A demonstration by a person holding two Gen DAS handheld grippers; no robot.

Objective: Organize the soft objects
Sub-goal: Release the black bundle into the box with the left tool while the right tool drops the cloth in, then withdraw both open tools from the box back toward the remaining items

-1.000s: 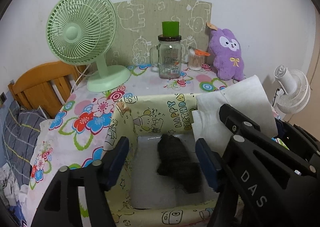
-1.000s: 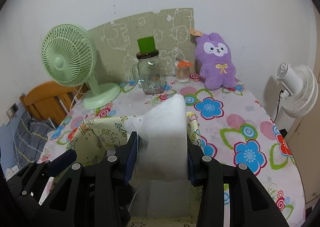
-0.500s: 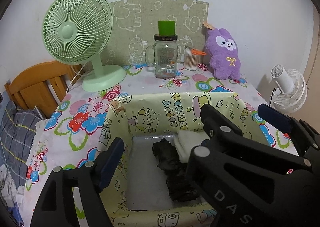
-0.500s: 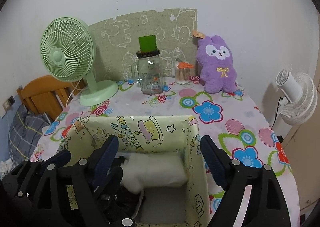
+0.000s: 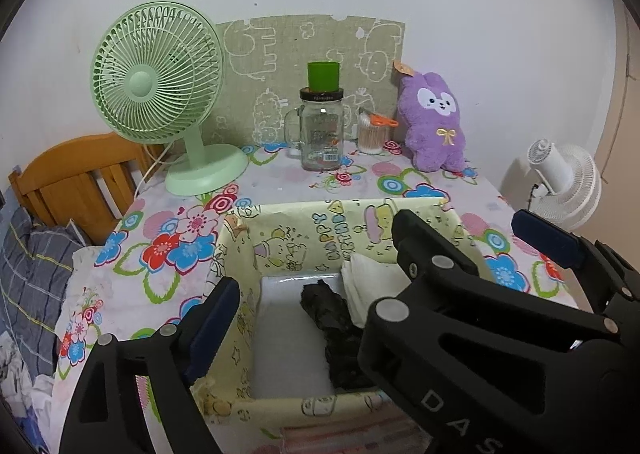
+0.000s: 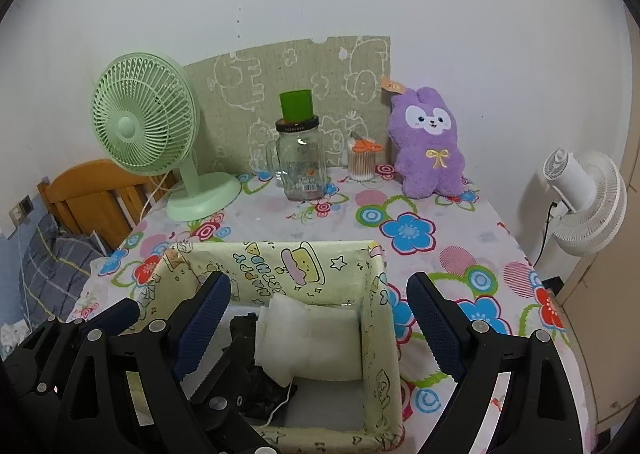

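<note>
Sitting inside yellow cartoon-print bin (image 6: 280, 274): white cloth (image 6: 312, 338), folded, against bin's right wall toward far side; black cloth (image 5: 336, 330), crumpled, just left of white one and touching it.

Right gripper (image 6: 320, 330): above bin's near edge, fingers spread wide, nothing between them. Left finger (image 6: 202, 324) over bin interior; right finger (image 6: 434, 328) outside bin's right wall. Not touching white cloth.

Left gripper (image 5: 304, 338): near bin's front-left corner. One blue-padded finger (image 5: 212, 326) shows over bin's left wall; the other is hidden behind the right gripper's body, so can't tell open or closed. Nothing seen held.

Bin stands on table w/ floral cloth (image 6: 440, 238), at near edge.

Other items, all beyond bin at table's far side:
- green desk fan (image 5: 160, 82), far left of bin.
- glass mug jar (image 6: 300, 166), dark lid, w/ green cup (image 6: 296, 104) upright on top; straight behind bin.
- cotton-swab tub (image 6: 362, 162), orange lid, just right of jar.
- purple plush (image 6: 428, 142), upright, far right of bin, against wall.
- printed board (image 5: 288, 54) leaning on wall behind jar.

Off table: white fan (image 6: 584, 206) right of bin; wooden headboard (image 5: 80, 174) and plaid bedding (image 5: 28, 266) left of bin.
</note>
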